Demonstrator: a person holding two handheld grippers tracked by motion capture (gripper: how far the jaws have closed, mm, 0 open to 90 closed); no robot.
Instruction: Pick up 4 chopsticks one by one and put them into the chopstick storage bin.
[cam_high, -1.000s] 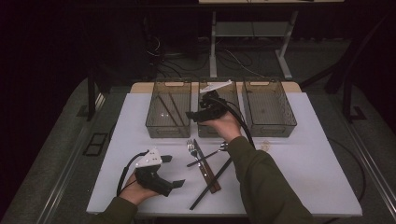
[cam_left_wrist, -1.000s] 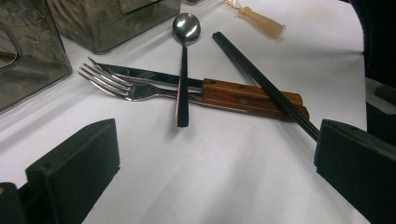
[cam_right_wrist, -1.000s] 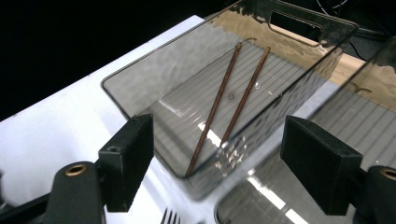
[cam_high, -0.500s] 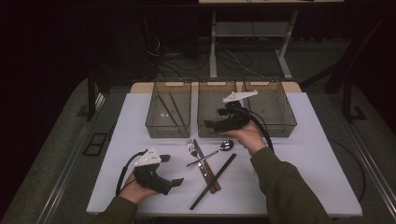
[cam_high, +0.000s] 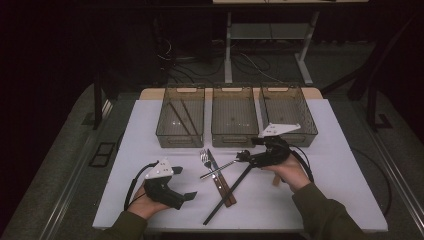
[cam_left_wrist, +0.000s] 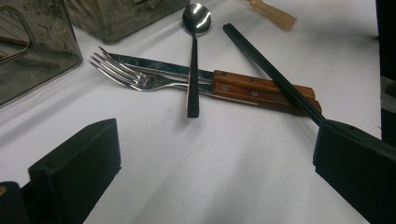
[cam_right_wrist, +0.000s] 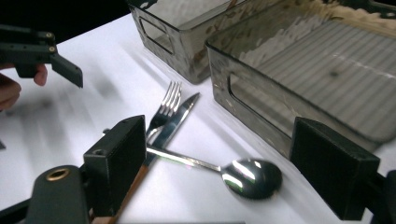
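Note:
A fork (cam_high: 204, 158), a wooden-handled knife (cam_high: 223, 186), a spoon (cam_high: 220, 167) and a black chopstick (cam_high: 227, 196) lie crossed on the white table (cam_high: 150, 130). My right gripper (cam_high: 242, 158) is low over the spoon's bowl end and points left. Its jaws have just been opening and stand open. In the right gripper view (cam_right_wrist: 224, 163) the spoon's bowl (cam_right_wrist: 251, 178) lies on the table between them, untouched. My left gripper (cam_high: 190, 196) rests at the front left, open and empty. In its own view (cam_left_wrist: 210, 186) the fork (cam_left_wrist: 135, 77), knife (cam_left_wrist: 243, 88), spoon (cam_left_wrist: 194, 56) and chopstick (cam_left_wrist: 271, 70) lie ahead.
Three smoky clear bins stand in a row at the back: the left bin (cam_high: 165, 131) holds chopsticks, beside it the middle bin (cam_high: 235, 137) and the right bin (cam_high: 310, 120). A pale wooden piece (cam_left_wrist: 275, 14) lies by the right hand. Dark floor surrounds the table.
The right gripper has come from above the middle bin, rightward, toward the person and down to the spoon on the table. The left gripper has stayed in place.

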